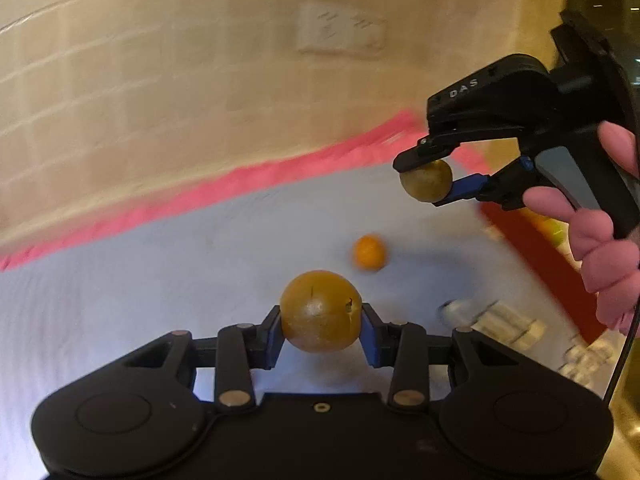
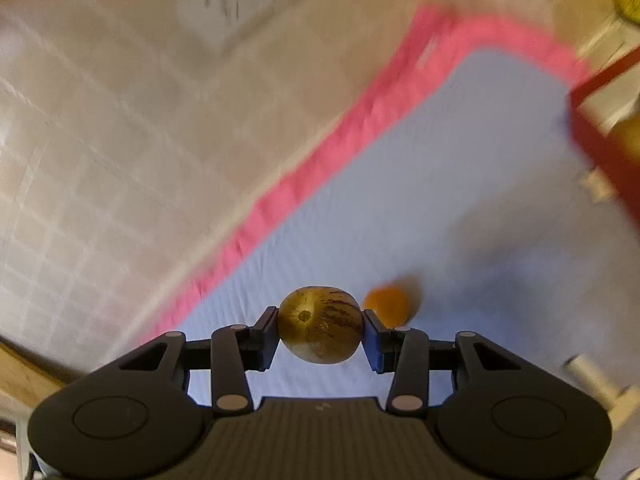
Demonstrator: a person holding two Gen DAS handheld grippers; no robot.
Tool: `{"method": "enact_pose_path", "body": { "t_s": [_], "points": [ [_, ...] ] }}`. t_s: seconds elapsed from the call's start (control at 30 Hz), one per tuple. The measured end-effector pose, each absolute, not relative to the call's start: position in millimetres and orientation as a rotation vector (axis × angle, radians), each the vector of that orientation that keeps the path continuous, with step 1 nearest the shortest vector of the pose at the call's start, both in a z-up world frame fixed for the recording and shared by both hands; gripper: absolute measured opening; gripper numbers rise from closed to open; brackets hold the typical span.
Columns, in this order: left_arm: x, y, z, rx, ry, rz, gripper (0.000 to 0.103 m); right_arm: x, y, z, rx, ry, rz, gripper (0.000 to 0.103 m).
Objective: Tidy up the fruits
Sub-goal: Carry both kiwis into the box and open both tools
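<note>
Your left gripper (image 1: 321, 326) clenched the round brownish-yellow fruit with a split skin (image 1: 320, 310) at its widest girth; your right gripper (image 2: 321, 332) clamped the striped green-brown fruit (image 2: 320, 324). Both looked light, firm, smooth, so squeeze gently. Beyond, the small orange fruit (image 1: 369, 252) lay on the blue mat (image 1: 160, 280).

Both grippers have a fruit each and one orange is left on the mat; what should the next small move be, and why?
Probably carry both toward the red box on the right. The left gripper clamps a brownish-yellow fruit, the right gripper a striped fruit, both clear of the mat; fruit seemingly lies in that box.
</note>
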State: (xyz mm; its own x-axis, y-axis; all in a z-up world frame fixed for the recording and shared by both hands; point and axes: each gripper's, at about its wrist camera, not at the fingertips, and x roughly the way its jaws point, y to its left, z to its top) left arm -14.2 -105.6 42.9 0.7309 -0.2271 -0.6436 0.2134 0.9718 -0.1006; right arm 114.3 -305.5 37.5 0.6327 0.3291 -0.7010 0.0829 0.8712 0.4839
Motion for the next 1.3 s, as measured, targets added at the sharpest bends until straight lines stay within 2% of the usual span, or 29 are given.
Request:
{"method": "enact_pose_path", "body": {
  "t_s": [0.23,0.47,0.73,0.93,1.13,1.3],
  "points": [
    [25.5,-196.3,72.0,0.054,0.637,-0.49,0.046,64.3,-409.2,100.9,0.515,0.665,-0.043,0.045],
    [67.3,-315.1,88.1,0.116,0.587,-0.739,0.046,10.8,-534.1,117.5,0.581,0.568,-0.301,0.045],
    [147.0,-435.0,82.0,0.103,0.698,-0.963,0.047,-2.2,-618.9,76.3,0.639,0.642,-0.423,0.045],
    [193.5,-514.9,35.6,0.151,0.875,-1.013,0.047,14.3,-638.7,33.7,0.682,0.717,-0.434,0.045],
    [223.8,-547.7,-8.5,0.114,1.036,-1.003,0.046,35.1,-638.5,6.9,0.62,0.809,-0.475,0.045],
    [213.2,-560.5,-15.1,0.211,0.984,-1.003,0.047,49.8,-641.7,-8.7,0.569,0.86,-0.514,0.046]
  ]
}}
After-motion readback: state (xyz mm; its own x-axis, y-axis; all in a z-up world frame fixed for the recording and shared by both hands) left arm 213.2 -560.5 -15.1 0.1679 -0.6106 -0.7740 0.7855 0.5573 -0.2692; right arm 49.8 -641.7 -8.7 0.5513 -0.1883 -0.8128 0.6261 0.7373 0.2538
